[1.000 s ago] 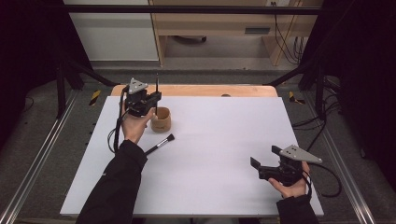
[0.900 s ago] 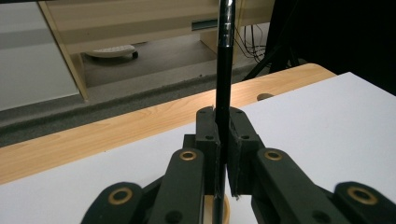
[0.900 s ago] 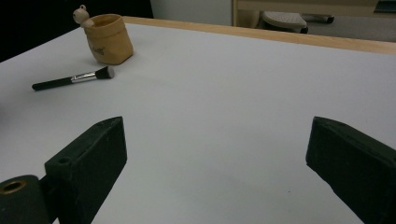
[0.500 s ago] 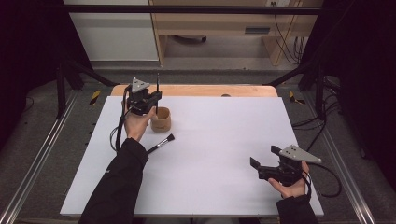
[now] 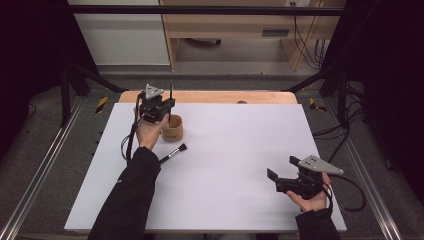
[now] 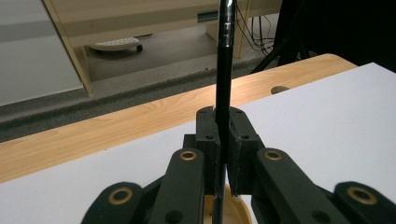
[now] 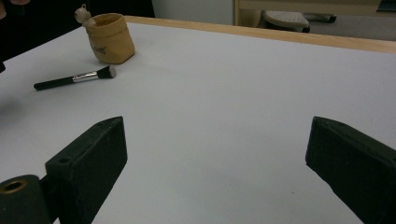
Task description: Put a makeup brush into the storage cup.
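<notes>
One loose brush (image 5: 174, 152) beside the pouch (image 5: 172, 128).

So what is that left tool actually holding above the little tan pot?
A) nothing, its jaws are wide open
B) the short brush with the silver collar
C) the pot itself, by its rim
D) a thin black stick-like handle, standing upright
D: in the left gripper view the left tool has its jaws shut on a thin black handle standing upright over the tan pot, while the short brush lies on the white table.
</notes>
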`<state>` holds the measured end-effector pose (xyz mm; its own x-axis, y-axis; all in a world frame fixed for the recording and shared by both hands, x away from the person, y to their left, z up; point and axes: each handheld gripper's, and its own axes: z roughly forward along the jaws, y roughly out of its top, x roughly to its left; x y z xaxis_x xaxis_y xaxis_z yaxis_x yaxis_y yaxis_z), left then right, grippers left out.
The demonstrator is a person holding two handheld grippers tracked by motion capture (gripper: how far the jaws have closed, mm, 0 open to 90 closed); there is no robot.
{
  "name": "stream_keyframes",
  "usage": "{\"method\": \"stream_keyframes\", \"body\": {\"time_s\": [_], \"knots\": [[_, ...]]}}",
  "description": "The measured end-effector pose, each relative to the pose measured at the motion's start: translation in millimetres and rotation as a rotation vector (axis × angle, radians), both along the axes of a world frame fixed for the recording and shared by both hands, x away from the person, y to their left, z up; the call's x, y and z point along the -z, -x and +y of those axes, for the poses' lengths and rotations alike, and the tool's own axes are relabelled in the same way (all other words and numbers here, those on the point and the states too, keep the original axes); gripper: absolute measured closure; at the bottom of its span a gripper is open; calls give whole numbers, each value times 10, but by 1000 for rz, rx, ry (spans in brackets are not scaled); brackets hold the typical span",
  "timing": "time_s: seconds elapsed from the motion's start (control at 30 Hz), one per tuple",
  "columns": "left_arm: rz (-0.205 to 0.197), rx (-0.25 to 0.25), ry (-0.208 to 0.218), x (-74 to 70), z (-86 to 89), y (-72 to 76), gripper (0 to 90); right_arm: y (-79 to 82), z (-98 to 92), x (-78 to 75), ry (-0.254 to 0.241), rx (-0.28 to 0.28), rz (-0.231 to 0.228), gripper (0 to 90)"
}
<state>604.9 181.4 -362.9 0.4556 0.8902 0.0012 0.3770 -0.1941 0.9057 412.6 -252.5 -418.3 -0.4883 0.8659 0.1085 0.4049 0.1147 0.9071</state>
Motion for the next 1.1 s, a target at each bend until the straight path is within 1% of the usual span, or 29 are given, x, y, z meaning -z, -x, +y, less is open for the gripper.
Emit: {"method": "stream_keyframes", "body": {"time_s": [0.03,0.07,0.23,0.3,0.43,0.47,0.53,0.57,0.6,0.63,0.67,0.7,1.03,1.1], "knots": [[2,0,-1,11,-8,-5,843,0,1,1,0,0,-2,61],[4,3,-10,19,-11,-11,843,0,1,1,0,1,-2,61],[6,3,-12,41,-28,-20,843,1,4,2,0,-1,1,61],[6,7,-26,57,-36,-27,843,1,4,2,0,-1,-2,61],[5,2,-21,112,-71,-36,843,2,6,1,-2,-3,2,61],[6,6,-30,123,-68,-40,843,3,5,1,0,-3,1,61],[11,-1,-23,153,-73,-49,843,2,1,1,2,-3,-2,61],[11,-1,-33,163,-60,-50,843,2,1,2,2,-3,-2,61],[8,-8,-13,182,-60,-51,843,2,3,2,1,-2,1,61],[12,-4,-17,195,-48,-52,844,1,7,3,-3,-1,3,61],[14,-5,-10,213,-51,-52,843,2,9,4,-2,-2,6,61],[16,-3,-22,226,-46,-51,844,2,11,5,-1,-2,5,61],[29,5,-8,326,-43,-30,844,0,20,9,2,-5,4,63],[29,8,-17,346,-48,-19,844,2,23,8,4,-4,4,63]]}}
